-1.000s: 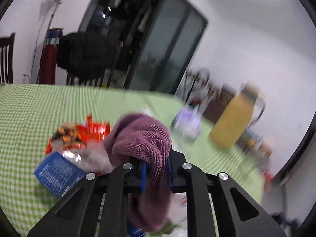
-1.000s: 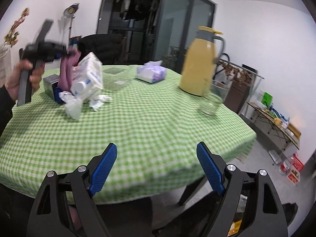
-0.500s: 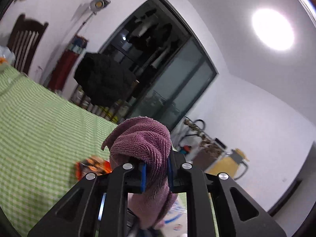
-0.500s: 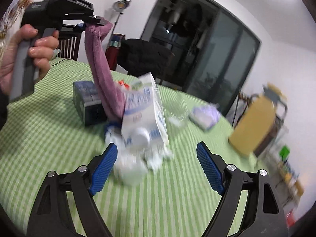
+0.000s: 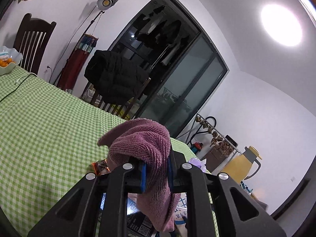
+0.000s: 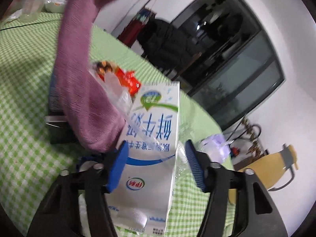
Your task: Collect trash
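The left tongs are gripping a purple towel above the green-checked surface. The right tongs are closing around a white milk carton — left pad touching, right pad just clear — lying amid the red snack wrapper and clear plastic.

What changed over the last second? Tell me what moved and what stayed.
The right claw swung in from the table edge to the milk carton, which now sits between its closing jaws; the right pad looks just clear. The left claw stayed clamped on the purple cloth, and the trash pile stayed put.
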